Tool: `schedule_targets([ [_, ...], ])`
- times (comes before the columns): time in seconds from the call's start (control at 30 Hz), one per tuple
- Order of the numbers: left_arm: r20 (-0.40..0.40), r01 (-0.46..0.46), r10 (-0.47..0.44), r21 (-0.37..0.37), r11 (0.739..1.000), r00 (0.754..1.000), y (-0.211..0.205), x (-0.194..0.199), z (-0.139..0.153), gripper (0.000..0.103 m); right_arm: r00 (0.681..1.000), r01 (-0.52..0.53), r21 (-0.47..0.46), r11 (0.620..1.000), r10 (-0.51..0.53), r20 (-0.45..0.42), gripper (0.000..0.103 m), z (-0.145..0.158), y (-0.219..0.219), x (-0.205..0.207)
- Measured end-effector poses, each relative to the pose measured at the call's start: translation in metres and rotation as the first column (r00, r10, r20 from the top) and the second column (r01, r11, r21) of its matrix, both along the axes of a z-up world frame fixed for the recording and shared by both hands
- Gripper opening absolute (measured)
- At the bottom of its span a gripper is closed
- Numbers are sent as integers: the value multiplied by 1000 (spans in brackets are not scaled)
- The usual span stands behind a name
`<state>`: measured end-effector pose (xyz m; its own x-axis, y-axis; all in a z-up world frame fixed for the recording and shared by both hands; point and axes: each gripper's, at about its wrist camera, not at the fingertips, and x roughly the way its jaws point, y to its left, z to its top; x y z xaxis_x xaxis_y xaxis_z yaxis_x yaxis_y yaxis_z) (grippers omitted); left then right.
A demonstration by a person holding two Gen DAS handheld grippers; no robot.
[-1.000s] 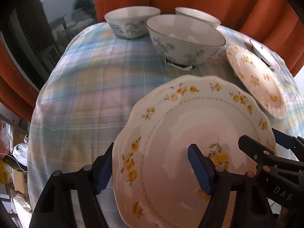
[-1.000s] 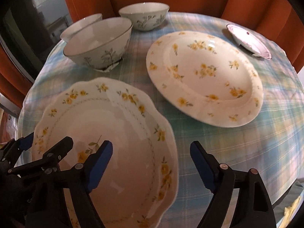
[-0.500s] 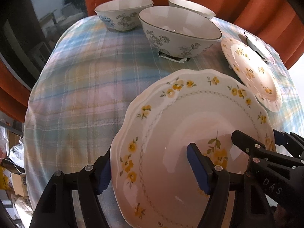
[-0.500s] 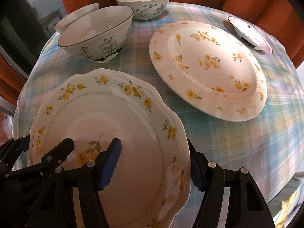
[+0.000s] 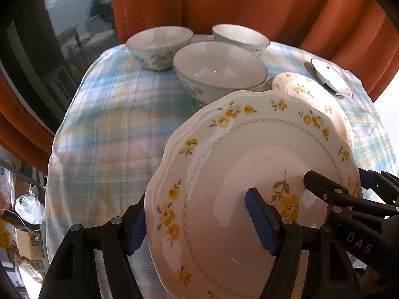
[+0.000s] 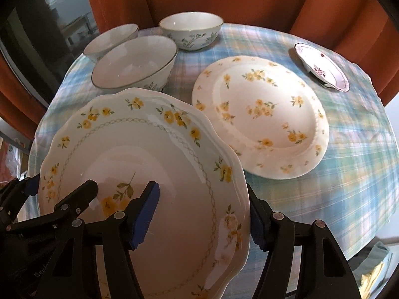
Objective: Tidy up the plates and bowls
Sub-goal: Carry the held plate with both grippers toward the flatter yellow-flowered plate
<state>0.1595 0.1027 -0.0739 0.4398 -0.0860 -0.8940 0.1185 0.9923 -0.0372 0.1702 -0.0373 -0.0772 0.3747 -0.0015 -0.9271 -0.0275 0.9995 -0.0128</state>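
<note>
My left claw (image 5: 199,224) and my right claw (image 6: 202,214) both pinch the scalloped plate (image 6: 149,164) by opposite rims; it is raised over the table (image 5: 112,129), in front of the big bowl (image 6: 136,62).

A home dining spot: checked tablecloth (image 6: 349,174), orange curtains (image 5: 249,7), flowered crockery.

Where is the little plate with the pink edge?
In the right wrist view, the little plate sits far right on the checked tablecloth, beyond the round flowered plate.
</note>
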Motion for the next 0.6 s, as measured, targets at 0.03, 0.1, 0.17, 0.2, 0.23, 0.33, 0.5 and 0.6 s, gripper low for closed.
schedule_targets([
  [0.03,7,-1,1,0,1000,1000,-3,0,1,74,1000,-1,3,1000,1,9,69,2,-4,0],
  [0.1,18,-5,5,2,1000,1000,-10,-2,2,74,1000,-2,6,1000,2,20,69,4,-10,0],
  [0.17,24,-3,3,4,1000,1000,-19,-4,4,74,1000,-4,11,1000,4,30,69,6,-19,-1],
  [0.2,29,-2,2,6,1000,1000,-25,-4,5,74,999,-2,14,1000,2,32,69,8,-24,-1],
  [0.23,33,-2,2,6,1000,999,-31,-6,6,74,999,0,19,1000,-1,36,69,10,-31,-1],
  [0.33,41,-4,4,6,1000,999,-51,-8,9,74,999,-2,17,1000,2,48,69,14,-50,-1],
  [0.5,46,-14,13,16,1000,999,-91,-9,12,74,999,-10,27,1000,9,53,69,17,-90,-1],
  [0.6,51,-11,9,27,1000,999,-116,-10,13,74,998,-12,34,999,10,58,69,19,-113,-2],
])
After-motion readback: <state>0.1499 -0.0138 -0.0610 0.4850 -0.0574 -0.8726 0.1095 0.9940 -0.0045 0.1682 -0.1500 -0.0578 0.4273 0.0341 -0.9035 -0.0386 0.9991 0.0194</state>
